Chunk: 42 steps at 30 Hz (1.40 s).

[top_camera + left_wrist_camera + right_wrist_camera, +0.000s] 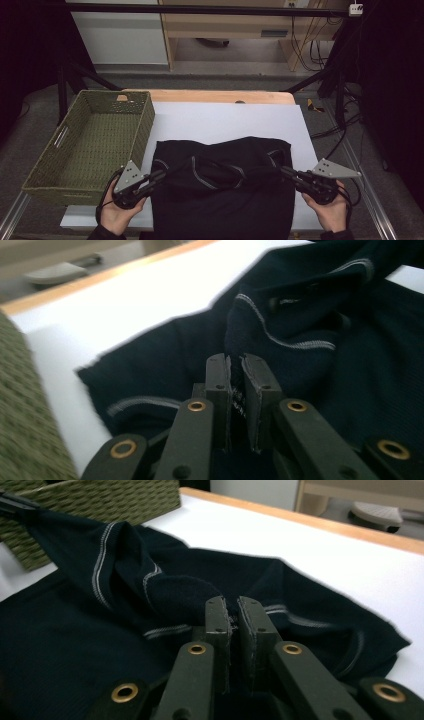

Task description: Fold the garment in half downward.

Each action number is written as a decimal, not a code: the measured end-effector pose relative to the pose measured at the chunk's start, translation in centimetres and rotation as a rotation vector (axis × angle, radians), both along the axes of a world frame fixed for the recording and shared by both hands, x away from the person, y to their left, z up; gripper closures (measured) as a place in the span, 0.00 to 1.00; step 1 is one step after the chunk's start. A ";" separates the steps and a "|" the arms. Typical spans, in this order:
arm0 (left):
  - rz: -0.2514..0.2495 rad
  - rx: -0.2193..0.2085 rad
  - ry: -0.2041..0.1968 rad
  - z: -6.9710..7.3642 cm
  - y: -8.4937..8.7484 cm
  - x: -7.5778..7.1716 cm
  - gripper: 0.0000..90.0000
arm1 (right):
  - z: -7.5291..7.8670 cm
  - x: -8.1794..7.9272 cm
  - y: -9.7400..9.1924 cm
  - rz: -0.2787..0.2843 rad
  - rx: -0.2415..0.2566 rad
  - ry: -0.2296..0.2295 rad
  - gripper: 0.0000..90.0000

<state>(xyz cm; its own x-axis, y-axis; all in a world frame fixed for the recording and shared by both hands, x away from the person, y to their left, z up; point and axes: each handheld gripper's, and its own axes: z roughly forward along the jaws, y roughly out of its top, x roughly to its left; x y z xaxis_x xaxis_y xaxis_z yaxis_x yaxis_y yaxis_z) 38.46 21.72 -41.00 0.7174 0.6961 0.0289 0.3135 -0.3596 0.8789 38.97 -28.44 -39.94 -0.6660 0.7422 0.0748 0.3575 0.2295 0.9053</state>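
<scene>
From above, a green woven basket (87, 142) sits at the left edge of the white surface (225, 122), with a dark garment (222, 190) spread just beside it. The left gripper (159, 175) has its jaws clamped on the garment's left edge. Its own view shows a fold of cloth with pale stitching (280, 335) pinched between the pads. At the right, the right gripper (285, 171) is clamped on the opposite edge. Its own view shows the cloth bunched and lifted, and the basket beyond.
</scene>
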 end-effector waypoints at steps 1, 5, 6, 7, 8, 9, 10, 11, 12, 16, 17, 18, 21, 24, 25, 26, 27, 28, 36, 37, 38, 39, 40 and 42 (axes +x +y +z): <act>-0.011 0.010 0.010 -0.3 0.2 -0.3 0.91 | -0.2 -0.3 -0.1 0.003 -0.001 0.002 0.93; -0.042 -0.002 0.039 -1.4 1.1 -1.9 0.91 | -1.3 -2.1 -0.7 0.011 0.005 0.041 0.93; -0.051 -0.008 0.044 -1.6 1.4 -2.3 0.92 | -1.5 -2.4 -0.9 0.010 0.010 0.047 0.94; -0.055 -0.009 0.044 -1.7 1.7 -2.6 0.92 | -1.7 -2.7 -1.1 0.010 0.013 0.055 0.94; -0.051 -0.015 0.048 -1.8 2.1 -3.1 0.92 | -1.9 -3.0 -1.4 0.010 0.013 0.060 0.93; -0.053 -0.016 0.056 -2.0 2.3 -3.3 0.93 | -2.1 -3.4 -1.7 0.003 0.022 0.069 0.93; -0.056 -0.007 0.067 -2.2 2.3 -3.6 0.93 | -2.2 -3.6 -1.9 0.000 0.027 0.078 0.93; -0.060 0.007 0.076 -2.5 2.3 -3.8 0.93 | -2.5 -3.7 -2.1 0.003 0.029 0.094 0.93; -0.063 0.026 0.088 -2.8 2.2 -4.0 0.94 | -2.7 -3.9 -2.1 0.007 0.028 0.120 0.93; -0.059 0.088 0.124 -3.7 1.7 -4.3 0.94 | -4.2 -4.1 -1.6 0.034 -0.019 0.208 0.93; -0.052 0.093 0.121 -3.8 1.8 -4.4 0.94 | -4.4 -4.2 -1.4 0.037 -0.037 0.225 0.93; -0.051 0.092 0.120 -3.9 1.9 -4.5 0.94 | -4.5 -4.3 -1.4 0.040 -0.041 0.226 0.93; -0.055 0.092 0.133 -4.1 2.1 -4.7 0.95 | -4.4 -4.6 -1.5 0.033 -0.044 0.227 0.93; -0.077 0.127 0.168 -4.8 1.7 -4.8 0.94 | -4.8 -4.7 -1.4 0.021 -0.090 0.267 0.93; -0.082 0.138 0.183 -4.9 1.6 -4.7 0.93 | -5.1 -4.6 -1.2 0.019 -0.117 0.284 0.93; -0.080 0.139 0.186 -5.0 1.6 -4.7 0.92 | -5.3 -4.6 -1.0 0.019 -0.137 0.309 0.92; -0.078 0.134 0.194 -5.0 1.6 -4.6 0.89 | -5.5 -4.5 -0.9 0.018 -0.149 0.314 0.90; -0.066 0.123 0.193 -4.9 1.7 -4.5 0.84 | -5.5 -4.5 -0.7 0.019 -0.158 0.322 0.85; -0.085 0.086 0.166 -4.6 -0.7 -3.9 0.49 | -4.1 -4.4 2.3 0.067 -0.087 0.164 0.59; -0.102 0.100 0.159 -4.7 -1.5 -3.8 0.48 | -4.1 -4.3 2.9 0.085 -0.082 0.160 0.58; -0.116 0.106 0.150 -4.7 -2.2 -3.8 0.48 | -4.3 -4.2 4.0 0.122 -0.068 0.162 0.58; -0.134 0.112 0.143 -4.7 -3.0 -3.8 0.48 | -4.4 -4.0 4.9 0.152 -0.073 0.165 0.58; -0.154 0.113 0.134 -4.8 -3.7 -3.7 0.48 | -4.7 -3.8 5.8 0.173 -0.080 0.162 0.58; -0.183 0.128 0.117 -4.9 -4.8 -3.7 0.52 | -5.4 -3.4 7.4 0.211 -0.103 0.182 0.58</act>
<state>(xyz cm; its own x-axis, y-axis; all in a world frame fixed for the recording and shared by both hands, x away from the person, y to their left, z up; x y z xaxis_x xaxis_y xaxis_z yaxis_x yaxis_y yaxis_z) 34.81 16.93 -45.90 0.8348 0.5503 0.0182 0.3298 -0.5261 0.7839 35.54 -21.08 -45.36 -0.7887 0.5989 0.1389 0.4467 0.4031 0.7987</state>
